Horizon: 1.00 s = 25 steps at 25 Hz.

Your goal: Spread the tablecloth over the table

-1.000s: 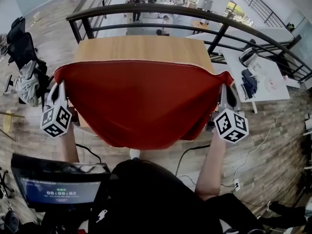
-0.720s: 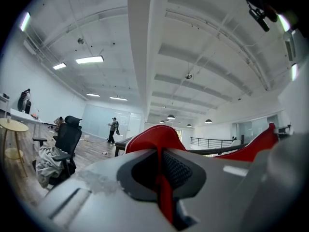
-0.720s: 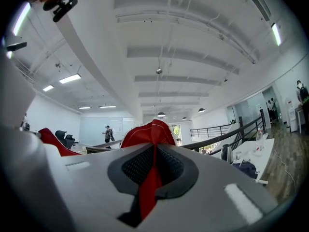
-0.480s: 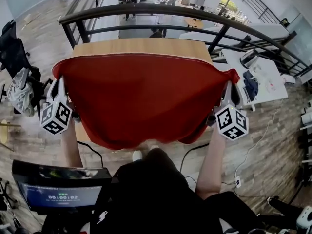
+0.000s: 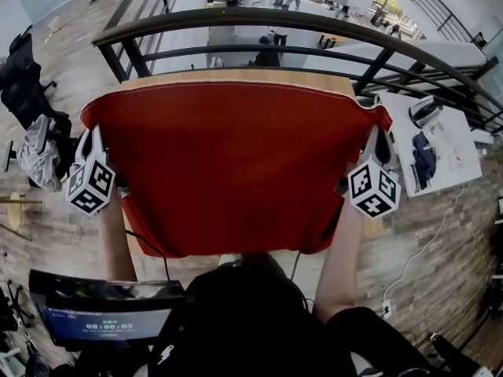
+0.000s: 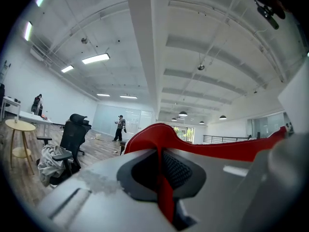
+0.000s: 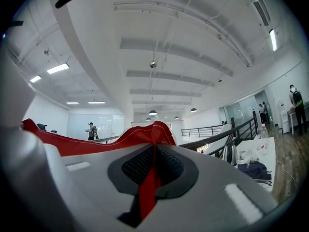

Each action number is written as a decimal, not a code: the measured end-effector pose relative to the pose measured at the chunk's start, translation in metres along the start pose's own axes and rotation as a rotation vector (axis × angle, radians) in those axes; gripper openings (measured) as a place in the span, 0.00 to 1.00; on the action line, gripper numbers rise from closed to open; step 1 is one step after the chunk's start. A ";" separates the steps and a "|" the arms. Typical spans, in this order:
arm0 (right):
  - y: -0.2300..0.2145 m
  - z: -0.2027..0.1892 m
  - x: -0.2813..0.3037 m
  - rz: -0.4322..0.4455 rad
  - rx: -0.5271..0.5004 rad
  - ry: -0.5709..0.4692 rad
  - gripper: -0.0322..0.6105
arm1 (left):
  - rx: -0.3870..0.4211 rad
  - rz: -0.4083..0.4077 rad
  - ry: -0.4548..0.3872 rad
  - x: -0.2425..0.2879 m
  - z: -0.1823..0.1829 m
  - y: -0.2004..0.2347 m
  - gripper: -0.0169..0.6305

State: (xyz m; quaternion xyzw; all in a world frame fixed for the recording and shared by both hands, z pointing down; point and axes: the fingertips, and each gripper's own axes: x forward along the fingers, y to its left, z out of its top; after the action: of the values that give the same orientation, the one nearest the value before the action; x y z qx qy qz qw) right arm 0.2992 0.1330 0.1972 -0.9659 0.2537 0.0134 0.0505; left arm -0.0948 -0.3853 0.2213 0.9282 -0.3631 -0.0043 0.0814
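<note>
Both jaw pairs are closed on fabric. The left gripper [image 5: 88, 136] clamps the far-left corner of the tablecloth [image 5: 228, 163] and the right gripper [image 5: 376, 136] clamps the far-right corner. Each gripper view shows a thin red fold squeezed between the jaws. The far hem runs taut from one gripper to the other, and the red sheet hides most of the wooden counter [image 5: 236, 75]. Only a strip of wood shows along the far side. The near hem sags close to the person's body. I cannot tell whether the middle of the cloth already rests on the wood or hangs just above it.

The grip looks slim, so a sharp tug could pull a corner free and drop that side. Carrying the hem too far risks draping it past the counter towards the black railing [image 5: 259, 18]. Uneven hands would leave it skewed, with more overhang on one side. The loose near hem could also catch against the person.

Beyond the counter, an office chair [image 5: 35, 144] heaped with clothes stands at the left and a white desk [image 5: 440, 144] at the right. No container shows in any view.
</note>
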 end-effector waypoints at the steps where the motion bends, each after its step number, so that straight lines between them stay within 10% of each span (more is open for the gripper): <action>1: 0.000 -0.007 0.021 0.005 0.003 0.012 0.08 | 0.016 0.011 0.006 0.017 -0.001 -0.003 0.05; 25: 0.058 -0.263 0.425 0.130 -0.192 0.340 0.08 | 0.313 0.023 0.411 0.409 -0.240 0.023 0.05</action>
State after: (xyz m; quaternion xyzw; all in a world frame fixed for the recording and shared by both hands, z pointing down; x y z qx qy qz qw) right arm 0.6412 -0.1521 0.4314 -0.9362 0.3178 -0.1225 -0.0865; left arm 0.2066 -0.6422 0.4821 0.9066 -0.3457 0.2417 0.0087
